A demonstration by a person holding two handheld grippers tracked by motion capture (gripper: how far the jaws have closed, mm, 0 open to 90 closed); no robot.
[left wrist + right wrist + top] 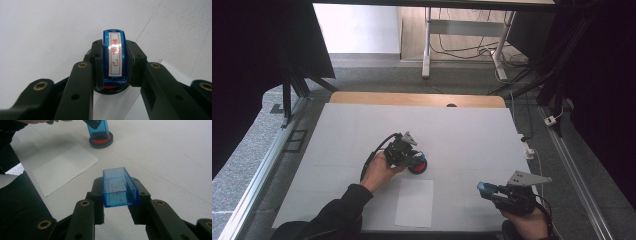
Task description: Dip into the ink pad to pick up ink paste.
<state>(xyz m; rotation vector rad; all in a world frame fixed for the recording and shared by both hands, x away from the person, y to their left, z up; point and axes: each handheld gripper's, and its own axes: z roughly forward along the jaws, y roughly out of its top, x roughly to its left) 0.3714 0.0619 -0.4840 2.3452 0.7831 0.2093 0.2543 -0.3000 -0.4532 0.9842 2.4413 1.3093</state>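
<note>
A blue stamp (115, 56) with a white label in red characters stands upright on a round red ink pad (110, 88), and my left gripper (115, 62) is shut on it. In the high view that gripper (413, 156) is at the table's middle, over the ink pad (418, 166). My right gripper (119, 195) is shut on the stamp's clear blue cap (119, 187), held above the table at the front right (486, 188). A white sheet of paper (414, 202) lies flat between them near the front edge. In the right gripper view the stamp (98, 128) and the ink pad (101, 141) sit far off.
The white table top (462, 125) has a wooden strip (412, 98) along its back edge. Metal rails (262, 170) run along both sides. Beyond the table stand desk legs (427, 45) and loose cables (472, 50) on the floor.
</note>
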